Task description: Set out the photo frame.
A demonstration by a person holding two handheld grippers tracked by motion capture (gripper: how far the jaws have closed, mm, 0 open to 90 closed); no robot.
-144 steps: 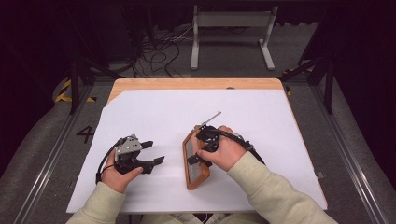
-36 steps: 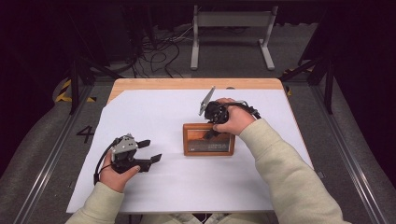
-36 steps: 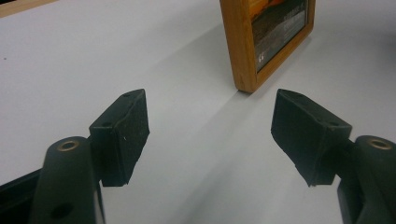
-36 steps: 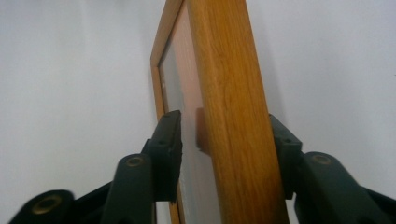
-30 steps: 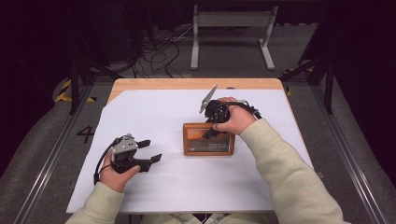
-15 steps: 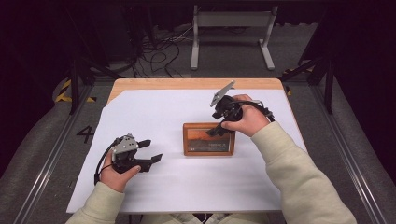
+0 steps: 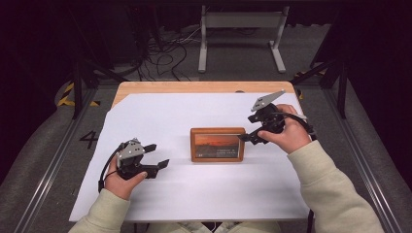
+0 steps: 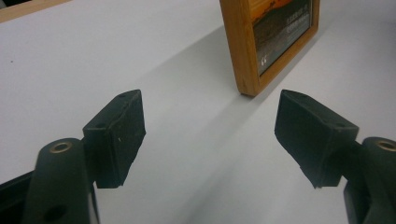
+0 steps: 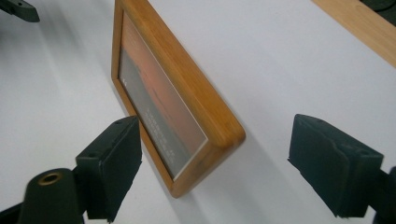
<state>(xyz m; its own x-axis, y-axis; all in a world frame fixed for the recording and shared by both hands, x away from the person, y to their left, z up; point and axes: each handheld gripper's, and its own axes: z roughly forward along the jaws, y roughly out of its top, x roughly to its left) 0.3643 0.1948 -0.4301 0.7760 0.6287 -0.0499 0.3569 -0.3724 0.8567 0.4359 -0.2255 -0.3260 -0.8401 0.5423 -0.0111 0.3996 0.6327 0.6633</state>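
Standing upright near the middle of the white-covered bench [image 7: 204,194], the wooden picture frame [image 7: 217,144] is seen with its sunset picture facing the person; the placing step is judged done. The right tool [image 7: 250,137] is released: its jaws have just been opening, and in the right gripper view the frame's end [image 9: 219,135] lies between the spread pads [image 9: 112,163] with no pad pressing on it. The frame is therefore taken to stand by itself, presumably propped from behind, though the prop is hidden. What is judged left is the withdrawal of the right tool and, perhaps, a small squaring of the frame.

The left tool [image 7: 158,155] is held open and empty over the sheet, well apart from the frame's left end; in the left gripper view the frame's lower corner [image 8: 250,88] is seen beyond the two spread pads [image 8: 119,135].

Open room is plentiful: bare sheet is seen in front of the frame, to both sides and behind it, up to the wooden strip [image 7: 204,87] at the far edge. The bench's right edge lies near the right hand [image 7: 290,136], so a retreat toward the person is judged safer than one sideways. A brush against the frame's end could tip it.
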